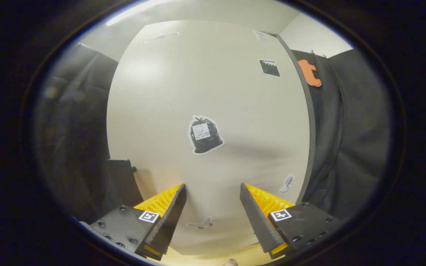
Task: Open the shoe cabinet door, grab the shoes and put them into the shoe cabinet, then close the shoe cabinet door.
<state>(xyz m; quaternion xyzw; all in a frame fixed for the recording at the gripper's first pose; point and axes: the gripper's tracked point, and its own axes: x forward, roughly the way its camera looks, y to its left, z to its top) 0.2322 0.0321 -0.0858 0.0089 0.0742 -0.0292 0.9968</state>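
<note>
here the gripper [213,192] is facing a smooth, matte, pale door [205,92], a flat panel carrying a few stickers, among them a dark bag-shaped sticker [205,135] just beyond the fingers. its dark right edge [309,122] is standing against draped black cloth [350,140], with more cloth lying beside its left side. the jaws are standing spread, holding nothing, and the door is sitting straight ahead of them.

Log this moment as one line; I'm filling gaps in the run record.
gripper: open, holding nothing | cabinet door: just ahead of fingers, untouched | bag sticker: on door
</note>
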